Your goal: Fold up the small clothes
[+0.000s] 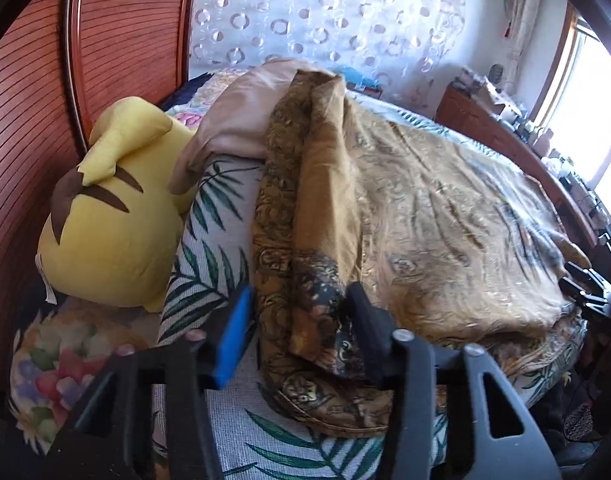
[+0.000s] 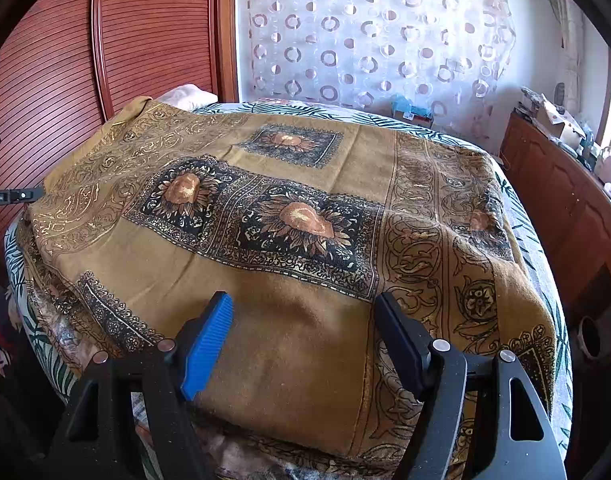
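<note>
A mustard-brown patterned cloth (image 2: 305, 184) with dark sunflower panels lies spread over the bed. In the left wrist view its left side (image 1: 317, 200) is bunched into a thick folded ridge. My left gripper (image 1: 299, 292) straddles the near end of that ridge, with the blue pad (image 1: 233, 332) just left of the fabric and the black finger (image 1: 365, 328) on its right. I see no pinch in the fabric. My right gripper (image 2: 305, 300) stands wide open over the cloth's near edge, with nothing clamped between its fingers.
A yellow plush toy (image 1: 109, 208) lies by the red wooden headboard (image 1: 33, 120). Beige fabric (image 1: 241, 116) sits behind the ridge. The leaf-print sheet (image 1: 209, 248) covers the bed. A wooden sideboard (image 2: 553, 192) with clutter runs along the right, and a curtain (image 2: 369, 36) hangs behind.
</note>
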{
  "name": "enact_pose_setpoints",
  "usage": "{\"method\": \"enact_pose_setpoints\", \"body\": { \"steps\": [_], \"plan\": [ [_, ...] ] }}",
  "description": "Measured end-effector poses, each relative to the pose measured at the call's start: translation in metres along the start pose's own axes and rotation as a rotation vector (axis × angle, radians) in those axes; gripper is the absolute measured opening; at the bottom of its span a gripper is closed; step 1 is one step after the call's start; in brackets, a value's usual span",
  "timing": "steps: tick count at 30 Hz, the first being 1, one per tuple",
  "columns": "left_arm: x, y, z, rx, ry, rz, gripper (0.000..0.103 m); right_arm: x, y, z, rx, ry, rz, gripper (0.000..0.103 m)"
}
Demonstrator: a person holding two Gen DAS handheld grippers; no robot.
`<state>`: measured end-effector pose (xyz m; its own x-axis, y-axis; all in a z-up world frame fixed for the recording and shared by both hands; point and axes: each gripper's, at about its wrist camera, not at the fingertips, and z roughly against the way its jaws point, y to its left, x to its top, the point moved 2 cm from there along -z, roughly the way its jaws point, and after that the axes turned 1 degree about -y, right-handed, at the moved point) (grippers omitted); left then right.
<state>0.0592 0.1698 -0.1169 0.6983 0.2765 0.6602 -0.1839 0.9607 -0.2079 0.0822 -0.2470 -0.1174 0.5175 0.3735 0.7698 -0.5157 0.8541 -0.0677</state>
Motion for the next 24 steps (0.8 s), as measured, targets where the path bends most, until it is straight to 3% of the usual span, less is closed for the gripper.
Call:
{"method": "enact_pose_setpoints", "body": {
  "steps": [2, 5, 13, 24],
  "plan": [
    [0.0, 0.0, 0.0, 0.0, -0.002, -0.004, 0.04, 0.0, -0.003, 0.002, 0.002, 0.0, 0.001, 0.075],
    [-0.001, -0.004, 0.0, -0.034, 0.0, -0.022, 0.008, 0.0, -0.003, 0.002, 0.004, -0.001, 0.0, 0.075],
    [0.037, -0.06, 0.027, -0.161, -0.106, -0.131, 0.006, 0.005, -0.019, 0.018, 0.002, 0.005, -0.058, 0.075],
    [0.11, -0.207, 0.041, -0.453, -0.201, -0.283, 0.006, 0.003, -0.049, 0.054, -0.065, -0.054, -0.13, 0.075]
  ]
}}
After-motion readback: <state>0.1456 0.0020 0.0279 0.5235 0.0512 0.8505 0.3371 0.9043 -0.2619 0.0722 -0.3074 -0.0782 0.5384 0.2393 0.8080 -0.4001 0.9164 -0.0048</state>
